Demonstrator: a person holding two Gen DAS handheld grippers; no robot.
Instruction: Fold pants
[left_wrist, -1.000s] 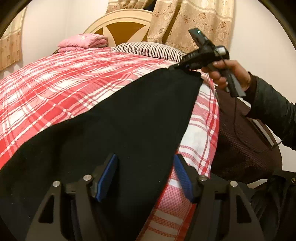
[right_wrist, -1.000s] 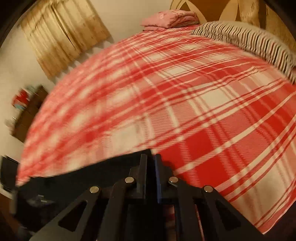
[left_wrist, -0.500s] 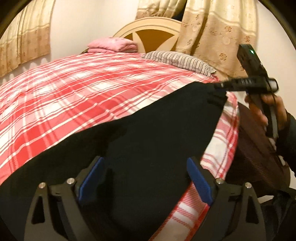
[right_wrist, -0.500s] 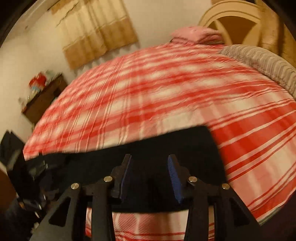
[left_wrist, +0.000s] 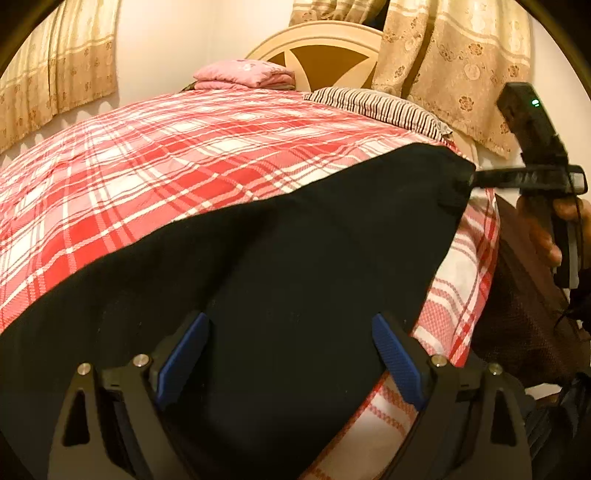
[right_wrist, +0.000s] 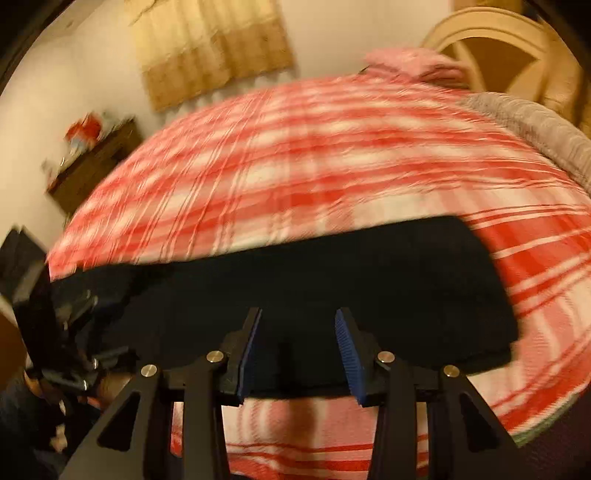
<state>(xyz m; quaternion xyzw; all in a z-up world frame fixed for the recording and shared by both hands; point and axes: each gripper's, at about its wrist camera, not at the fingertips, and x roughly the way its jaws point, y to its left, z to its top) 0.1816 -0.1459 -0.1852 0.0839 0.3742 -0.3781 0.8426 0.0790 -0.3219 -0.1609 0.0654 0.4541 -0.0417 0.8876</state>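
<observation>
The black pants (left_wrist: 280, 266) lie flat along the near edge of the bed, on a red and white plaid cover (left_wrist: 177, 162). They also show in the right wrist view (right_wrist: 332, 280) as a long dark band. My left gripper (left_wrist: 291, 354) is open just above one end of the pants, not holding them. My right gripper (right_wrist: 299, 347) is open over the near edge of the other end. In the left wrist view the right gripper (left_wrist: 480, 179) sits at the far corner of the pants.
A striped pillow (left_wrist: 376, 107) and a folded pink blanket (left_wrist: 243, 75) lie by the cream headboard (left_wrist: 321, 48). Curtains (left_wrist: 454, 66) hang behind. A dark brown piece of furniture (left_wrist: 528, 302) stands beside the bed. A dark cabinet (right_wrist: 96, 162) stands by the far wall.
My right gripper opened, let go of the pants corner and pulled back. My left gripper opened wider. The pants now rest flat on the bed.
</observation>
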